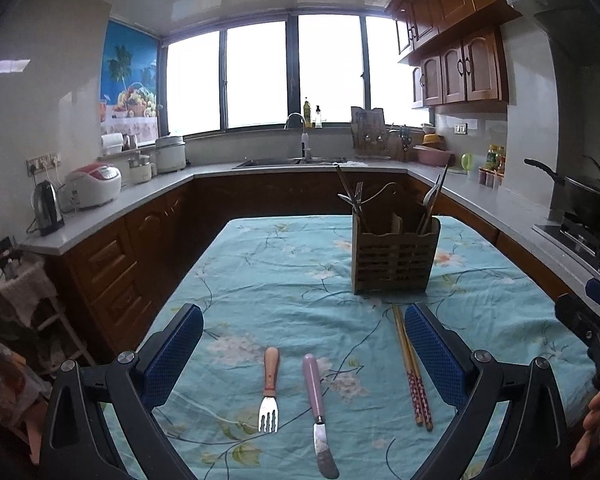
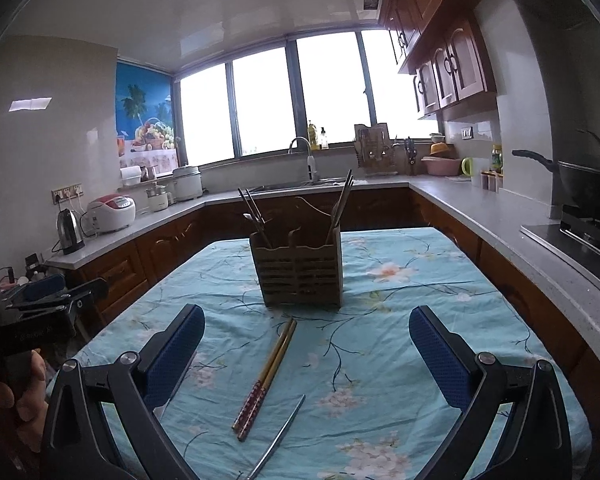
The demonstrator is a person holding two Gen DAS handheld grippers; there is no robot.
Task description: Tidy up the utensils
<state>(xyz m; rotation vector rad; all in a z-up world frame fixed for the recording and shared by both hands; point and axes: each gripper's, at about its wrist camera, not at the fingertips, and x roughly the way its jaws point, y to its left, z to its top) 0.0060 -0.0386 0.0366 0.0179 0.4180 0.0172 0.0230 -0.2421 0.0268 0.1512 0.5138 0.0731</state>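
Observation:
A wooden utensil holder (image 1: 395, 256) with several utensils in it stands on the blue floral tablecloth (image 1: 284, 280); it also shows in the right wrist view (image 2: 300, 272). A fork with a wooden handle (image 1: 269, 392), a pink-handled knife (image 1: 318, 408) and a pair of chopsticks (image 1: 412, 368) lie side by side between the fingers of my open, empty left gripper (image 1: 304, 344). My right gripper (image 2: 306, 344) is open and empty above the chopsticks (image 2: 266, 376) and a thin metal utensil (image 2: 280, 436).
Kitchen counters (image 1: 140, 196) wrap around the table, with a kettle (image 1: 47, 208), rice cookers, a sink (image 1: 292, 162) and a stove with a wok (image 1: 588, 200). The right gripper shows at the right edge of the left wrist view (image 1: 592, 328).

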